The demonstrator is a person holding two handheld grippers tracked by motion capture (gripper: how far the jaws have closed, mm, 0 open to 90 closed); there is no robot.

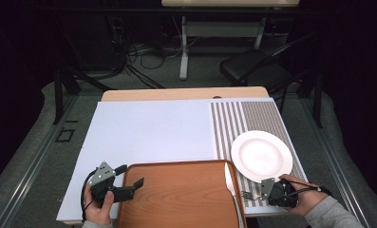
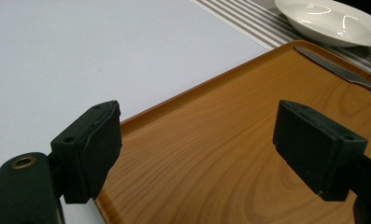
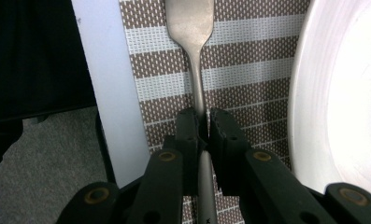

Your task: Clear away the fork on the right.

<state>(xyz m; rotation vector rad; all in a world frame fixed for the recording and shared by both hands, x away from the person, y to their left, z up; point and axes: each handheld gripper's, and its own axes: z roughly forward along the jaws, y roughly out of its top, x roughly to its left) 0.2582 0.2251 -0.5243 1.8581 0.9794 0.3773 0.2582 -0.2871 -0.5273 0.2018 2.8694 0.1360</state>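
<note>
step: placing cutlery | right gripper (image 3: 201, 128) fingers pinched tight on my silver metal fork (image 3: 192, 28), on the brown striped woven placemat (image 1: 252, 116) just near-left of the white round plate (image 1: 261, 156) | left gripper (image 2: 197, 149) wide open, empty, over the wooden tray (image 1: 181, 199) | next, I reckon: let go, back off

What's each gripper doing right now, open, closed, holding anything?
Left gripper: open, holding nothing, above the brown wooden tray.
Right gripper: closed on the silver metal fork.
</note>
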